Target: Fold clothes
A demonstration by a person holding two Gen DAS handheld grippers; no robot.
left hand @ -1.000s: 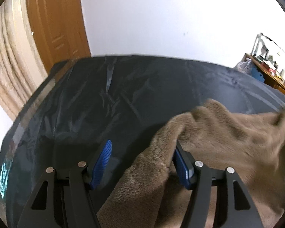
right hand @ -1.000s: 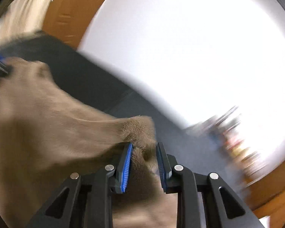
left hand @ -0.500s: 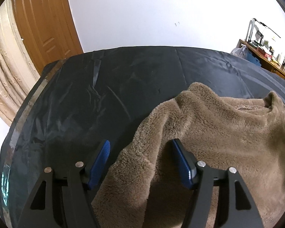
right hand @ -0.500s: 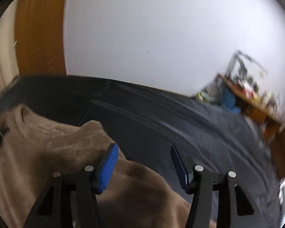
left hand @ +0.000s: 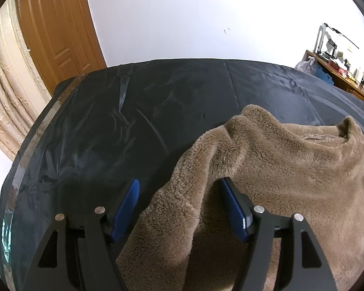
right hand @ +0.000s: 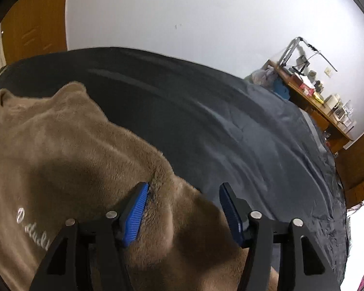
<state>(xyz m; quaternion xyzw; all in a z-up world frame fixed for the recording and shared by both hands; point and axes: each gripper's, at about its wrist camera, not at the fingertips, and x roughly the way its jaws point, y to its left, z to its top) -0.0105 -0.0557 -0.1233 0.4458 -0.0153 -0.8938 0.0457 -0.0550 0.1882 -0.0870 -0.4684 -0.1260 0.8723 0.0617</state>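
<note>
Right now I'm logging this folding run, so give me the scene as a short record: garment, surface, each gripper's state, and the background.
garment: brown fleece top, spread out, not yet folded, pale script lettering on its front
surface: dark sheet under the top
left gripper: open, jaws astride a fleece edge, not clamped
right gripper: open, fleece between the jaws, not clamped
background: white wall, wooden door, cluttered wooden desk at far right
</note>
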